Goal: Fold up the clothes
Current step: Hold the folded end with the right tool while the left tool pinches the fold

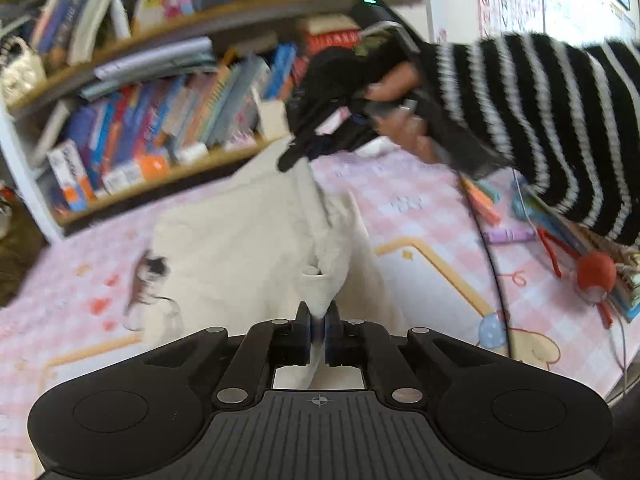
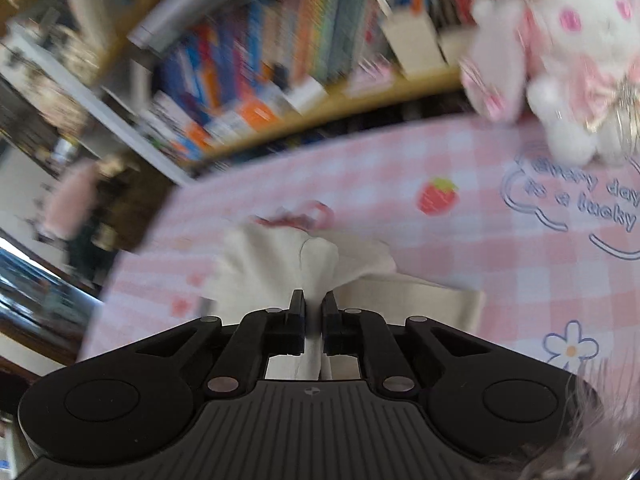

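Observation:
A cream garment [image 1: 248, 232] with a small dark print at its left edge is lifted above the pink checked cloth [image 1: 420, 208]. My left gripper [image 1: 319, 316] is shut on a bunched fold of it. In the left wrist view the right gripper [image 1: 296, 156], held by a hand in a black-and-white striped sleeve [image 1: 560, 120], pinches the garment's far top corner. In the right wrist view my right gripper [image 2: 313, 304] is shut on the cream garment [image 2: 280, 264], which droops toward the cloth [image 2: 400, 184] below.
A bookshelf [image 1: 160, 112] full of books runs along the far side. Markers, books and a red ball [image 1: 596, 272] lie at the right edge of the table. A white and pink plush toy [image 2: 568, 60] sits at the far right in the right wrist view.

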`<state>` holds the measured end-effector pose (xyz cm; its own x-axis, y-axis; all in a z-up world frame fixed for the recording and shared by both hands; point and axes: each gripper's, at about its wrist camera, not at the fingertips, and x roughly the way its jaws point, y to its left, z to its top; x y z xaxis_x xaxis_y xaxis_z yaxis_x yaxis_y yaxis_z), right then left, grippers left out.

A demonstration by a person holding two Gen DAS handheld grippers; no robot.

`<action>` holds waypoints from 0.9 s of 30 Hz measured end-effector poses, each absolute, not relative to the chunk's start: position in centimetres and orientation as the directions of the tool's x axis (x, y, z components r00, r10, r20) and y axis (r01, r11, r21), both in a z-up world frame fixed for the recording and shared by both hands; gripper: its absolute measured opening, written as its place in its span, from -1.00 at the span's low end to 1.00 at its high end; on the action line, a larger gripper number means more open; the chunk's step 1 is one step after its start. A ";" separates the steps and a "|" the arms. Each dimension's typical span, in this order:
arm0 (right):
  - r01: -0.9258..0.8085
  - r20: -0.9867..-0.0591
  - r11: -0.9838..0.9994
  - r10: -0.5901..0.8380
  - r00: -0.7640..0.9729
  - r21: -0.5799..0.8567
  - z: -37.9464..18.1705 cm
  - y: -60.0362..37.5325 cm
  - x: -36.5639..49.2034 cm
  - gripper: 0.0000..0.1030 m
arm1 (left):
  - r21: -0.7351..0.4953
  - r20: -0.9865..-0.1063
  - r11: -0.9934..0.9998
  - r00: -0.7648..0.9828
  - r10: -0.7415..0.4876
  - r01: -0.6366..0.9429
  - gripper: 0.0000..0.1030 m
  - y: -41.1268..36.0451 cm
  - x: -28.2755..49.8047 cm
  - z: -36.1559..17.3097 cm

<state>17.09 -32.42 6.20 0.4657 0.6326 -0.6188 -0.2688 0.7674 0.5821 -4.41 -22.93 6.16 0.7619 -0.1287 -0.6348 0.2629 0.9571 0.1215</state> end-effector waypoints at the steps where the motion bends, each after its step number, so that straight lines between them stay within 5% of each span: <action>1: -0.268 -0.617 0.769 0.631 0.470 0.581 6.5 -32.6 16.7 -0.86 | 0.103 -0.651 0.955 0.744 -0.148 0.280 -0.87 -22.9 -4.5 6.0; 3: -0.227 -0.678 0.828 0.553 0.484 0.513 4.8 -32.7 16.4 -0.83 | 0.048 -0.702 0.943 0.683 -0.202 0.328 -0.58 -23.3 -4.4 4.9; 4: -0.203 -0.709 0.857 0.508 0.489 0.474 3.9 -32.7 16.2 -0.60 | 0.020 -0.725 0.936 0.650 -0.228 0.351 -0.30 -23.5 -4.3 4.3; 5: -0.175 -0.753 0.897 0.437 0.491 0.406 2.7 -32.6 16.2 -0.40 | -0.009 -0.746 0.928 0.615 -0.254 0.372 -0.23 -23.7 -4.2 3.8; 8: -0.139 -0.784 0.939 0.341 0.519 0.315 1.4 -33.3 14.6 -0.41 | -0.025 -0.726 0.943 0.642 -0.246 0.332 -0.13 -21.6 -5.6 4.3; 10: -0.128 -0.750 0.911 0.397 0.529 0.392 1.8 -34.4 12.5 -0.39 | -0.030 -0.705 0.955 0.671 -0.231 0.296 0.27 -19.9 -6.6 4.9; 21: -0.388 -0.750 0.773 0.613 0.250 0.502 2.9 -31.7 0.9 -0.29 | -0.194 -0.734 0.957 0.679 0.006 -0.218 0.23 -7.0 -6.1 2.5; 26: -0.406 -0.814 0.807 0.540 0.213 0.429 0.7 -29.5 0.8 -0.66 | -0.284 -0.746 0.883 0.664 0.041 -0.373 0.21 -3.6 -5.7 0.8; 27: -0.409 -0.816 0.807 0.538 0.211 0.426 0.7 -29.4 0.7 -0.67 | -0.303 -0.748 0.869 0.663 0.038 -0.392 0.08 -3.5 -5.5 0.5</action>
<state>0.74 -29.40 0.71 0.2113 0.5384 -0.8158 -0.4094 0.8067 0.4263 -5.55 -3.45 0.47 0.6628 0.0381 -0.7478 -0.3918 0.8687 -0.3030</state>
